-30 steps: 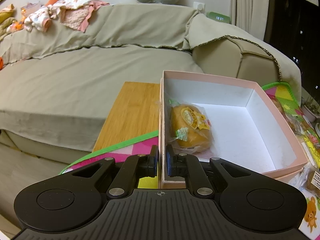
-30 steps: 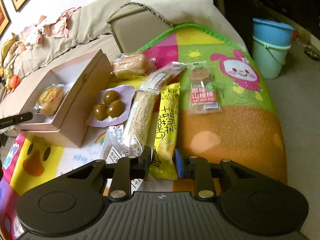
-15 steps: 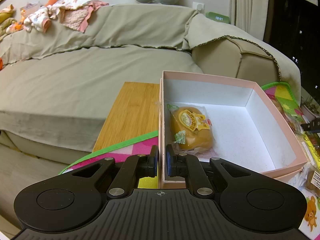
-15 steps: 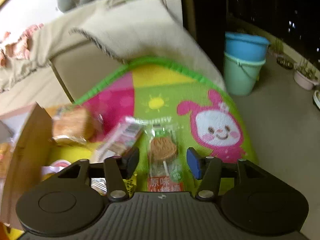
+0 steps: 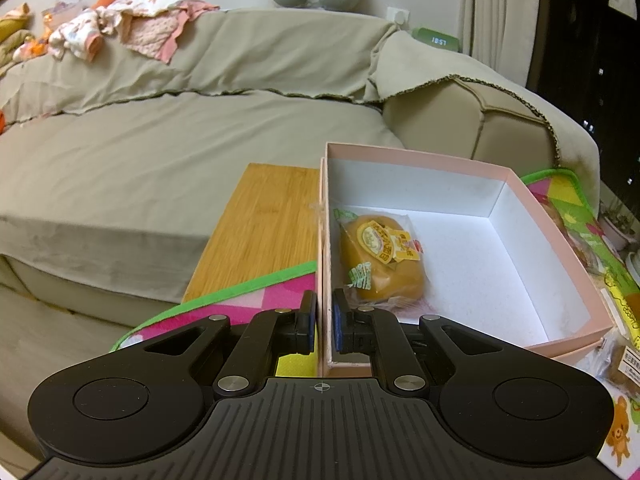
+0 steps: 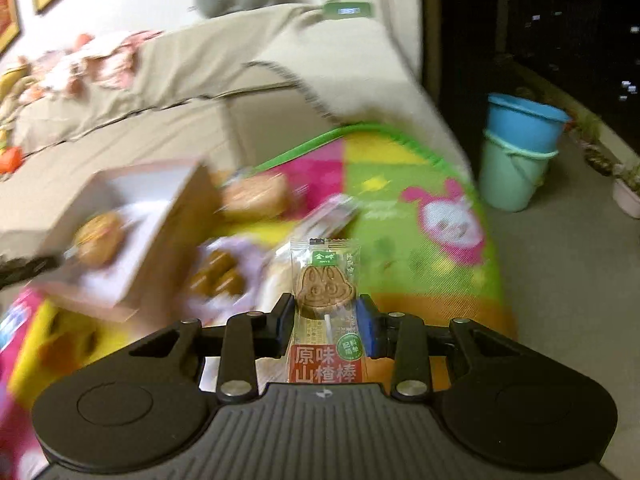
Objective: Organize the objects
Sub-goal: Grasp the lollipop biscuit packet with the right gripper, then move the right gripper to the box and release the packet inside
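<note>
Snacks lie around the pink box point(image 5: 556, 236) on a bright mat point(image 6: 400, 168); left jaws pinch its wall, right jaws are closing on a lollipop packet point(image 6: 326, 280).

A clear lollipop wrapper point(image 6: 326, 320) carries a small green tag reading 金晔 at its top, a round green sticker reading 配料简单 lower down, and a red band along its lower edge printed in white with 原味山楂棒. On the sofa arm by the wall, a green digital clock point(image 5: 436, 39) shows pale digits, seemingly mirrored or upside down, roughly 18:57 though not certain. The yellow label on the wrapped bun point(image 5: 380, 258) in the pink box point(image 5: 540, 216) bears Chinese print too small to read.
</note>
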Tool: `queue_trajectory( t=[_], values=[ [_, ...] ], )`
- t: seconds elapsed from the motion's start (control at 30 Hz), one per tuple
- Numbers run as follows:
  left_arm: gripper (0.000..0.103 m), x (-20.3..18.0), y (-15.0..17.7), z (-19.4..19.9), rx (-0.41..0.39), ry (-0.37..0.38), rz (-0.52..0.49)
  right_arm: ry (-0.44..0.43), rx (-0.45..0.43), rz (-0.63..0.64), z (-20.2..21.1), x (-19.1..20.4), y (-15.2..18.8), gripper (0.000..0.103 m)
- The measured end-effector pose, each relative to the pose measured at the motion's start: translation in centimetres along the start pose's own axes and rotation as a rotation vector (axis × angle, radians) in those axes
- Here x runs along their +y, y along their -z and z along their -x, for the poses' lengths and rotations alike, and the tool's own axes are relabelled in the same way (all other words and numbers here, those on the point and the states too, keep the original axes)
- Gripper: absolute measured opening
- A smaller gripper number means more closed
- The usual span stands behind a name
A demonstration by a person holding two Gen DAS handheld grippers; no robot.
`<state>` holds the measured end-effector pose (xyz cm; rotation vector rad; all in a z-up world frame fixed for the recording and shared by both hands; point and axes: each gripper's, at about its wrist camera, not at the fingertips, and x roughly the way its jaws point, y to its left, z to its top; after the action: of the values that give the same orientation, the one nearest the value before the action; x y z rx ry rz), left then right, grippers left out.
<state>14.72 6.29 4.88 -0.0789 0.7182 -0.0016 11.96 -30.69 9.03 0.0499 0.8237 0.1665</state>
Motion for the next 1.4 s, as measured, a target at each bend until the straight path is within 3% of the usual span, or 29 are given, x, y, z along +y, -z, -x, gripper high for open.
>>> queue_trajectory(
  t=[0.2, 0.33, 0.47, 0.53, 0.6, 0.67, 0.77, 0.87, 0.93, 1.1, 1.4],
  values=[
    [0.01, 0.0, 0.0, 0.0, -0.001, 0.0, 0.0, -0.108, 0.099, -0.006, 1.5, 3.5, 5.3, 0.033],
    [0.01, 0.0, 0.1, 0.0, -0.001, 0.0, -0.002, -0.116, 0.158, 0.017, 0.9, 5.3, 8.4, 0.036],
    [0.01, 0.0, 0.1, 0.2, 0.0, -0.001, -0.007, -0.182, 0.129, 0.042, 1.7, 6.3, 9.2, 0.037],
    [0.01, 0.0, 0.1, 0.2, 0.0, -0.002, -0.006, -0.135, 0.05, 0.12, 2.6, 6.8, 8.6, 0.039],
    [0.01, 0.0, 0.1, 0.2, 0.0, -0.003, -0.008, -0.031, -0.042, 0.257, 2.9, 7.5, 7.8, 0.048],
    [0.01, 0.0, 0.1, 0.2, 0.0, -0.002, -0.008, 0.046, -0.093, 0.36, 2.2, 7.9, 7.1, 0.05],
    [0.01, -0.1, 0.0, 0.3, 0.002, -0.001, -0.006, 0.086, -0.082, 0.448, -0.2, 7.7, 6.3, 0.054],
    [0.01, -0.1, 0.0, 0.3, 0.001, -0.001, -0.007, 0.059, -0.036, 0.494, -2.4, 7.3, 6.2, 0.055],
    [0.01, -0.1, 0.0, 0.3, 0.001, 0.0, -0.006, 0.038, -0.008, 0.486, -3.3, 6.9, 6.2, 0.054],
    [0.01, -0.1, 0.0, 0.3, 0.001, 0.0, -0.006, -0.001, 0.022, 0.435, -2.9, 6.8, 6.3, 0.038],
    [0.01, -0.1, 0.0, 0.3, 0.0, 0.003, -0.007, -0.045, 0.054, 0.255, 0.3, 5.5, 6.0, 0.038]
  ],
)
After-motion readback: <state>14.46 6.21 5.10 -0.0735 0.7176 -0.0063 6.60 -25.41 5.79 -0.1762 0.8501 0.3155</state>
